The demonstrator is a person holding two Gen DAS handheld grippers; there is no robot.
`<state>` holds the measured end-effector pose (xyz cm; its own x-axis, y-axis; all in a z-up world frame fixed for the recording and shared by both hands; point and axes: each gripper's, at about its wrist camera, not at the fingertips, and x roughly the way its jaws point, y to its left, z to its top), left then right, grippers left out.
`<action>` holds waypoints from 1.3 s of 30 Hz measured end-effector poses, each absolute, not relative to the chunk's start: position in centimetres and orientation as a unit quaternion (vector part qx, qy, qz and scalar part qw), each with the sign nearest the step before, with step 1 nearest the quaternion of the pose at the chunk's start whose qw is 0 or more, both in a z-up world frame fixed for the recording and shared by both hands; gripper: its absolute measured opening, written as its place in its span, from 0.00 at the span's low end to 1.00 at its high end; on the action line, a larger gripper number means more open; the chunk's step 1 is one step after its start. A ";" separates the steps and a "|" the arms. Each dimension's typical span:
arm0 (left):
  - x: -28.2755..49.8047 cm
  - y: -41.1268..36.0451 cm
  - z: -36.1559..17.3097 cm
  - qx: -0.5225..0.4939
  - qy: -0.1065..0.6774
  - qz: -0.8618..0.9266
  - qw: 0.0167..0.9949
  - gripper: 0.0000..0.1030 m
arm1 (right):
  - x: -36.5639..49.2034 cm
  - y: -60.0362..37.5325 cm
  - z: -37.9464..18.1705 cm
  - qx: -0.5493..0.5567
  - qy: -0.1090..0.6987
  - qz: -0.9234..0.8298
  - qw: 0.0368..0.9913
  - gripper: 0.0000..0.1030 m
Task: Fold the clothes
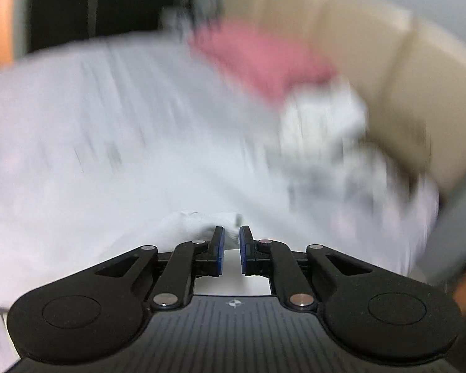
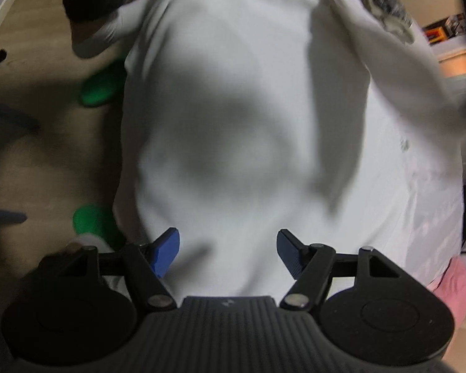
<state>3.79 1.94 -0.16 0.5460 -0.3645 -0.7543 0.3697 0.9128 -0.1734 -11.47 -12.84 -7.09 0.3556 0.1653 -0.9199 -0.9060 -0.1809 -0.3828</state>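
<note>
Right wrist view: a large white garment (image 2: 242, 99) is lying spread across most of the frame, running from twelve o'clock down to six, with one sleeve (image 2: 388, 71) reaching toward two o'clock. The right gripper (image 2: 228, 248) is hovering over its lower part, jaws standing wide apart with nothing between them, only cloth beneath. At nine o'clock, off the cloth's edge, green shapes (image 2: 101, 87) are showing on a wooden floor (image 2: 46, 161), and a pink item (image 2: 450, 286) is sitting at four o'clock. In the left wrist view, heavily smeared by motion, the left gripper (image 1: 231, 237) is pinching a small bunch of white fabric (image 1: 198, 220) between nearly closed pads, with a pink cloth (image 1: 258, 59) at one o'clock and a tan box (image 1: 404, 93) at two. The thin pinch is looking risky: a fast swing could be pulling the fabric free, or dragging the spread garment into wrinkles before the right gripper is anchoring it
</note>
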 end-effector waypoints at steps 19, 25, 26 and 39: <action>-3.5 17.6 -10.3 0.140 0.462 -0.088 0.872 0.39 | -4.5 -7.1 -9.6 -0.527 0.197 0.426 0.708 0.64; -4.0 18.5 -12.2 0.174 0.464 -0.074 0.865 0.39 | -3.7 -3.7 -13.3 -0.617 0.180 0.397 0.655 0.50; -4.2 18.7 -12.5 0.184 0.457 -0.065 0.868 0.39 | -3.5 -3.7 -13.8 -0.631 0.178 0.390 0.646 0.50; -4.0 21.6 -12.7 0.123 0.468 -0.054 0.873 0.41 | 1.7 -7.7 -11.9 -0.659 0.231 0.299 0.651 0.07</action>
<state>-3.99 21.62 -12.69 0.5557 0.0206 -0.8311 0.2090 0.9641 0.1637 1.75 -7.69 -11.91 0.7144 0.0844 -0.6946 -0.6935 -0.0465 -0.7189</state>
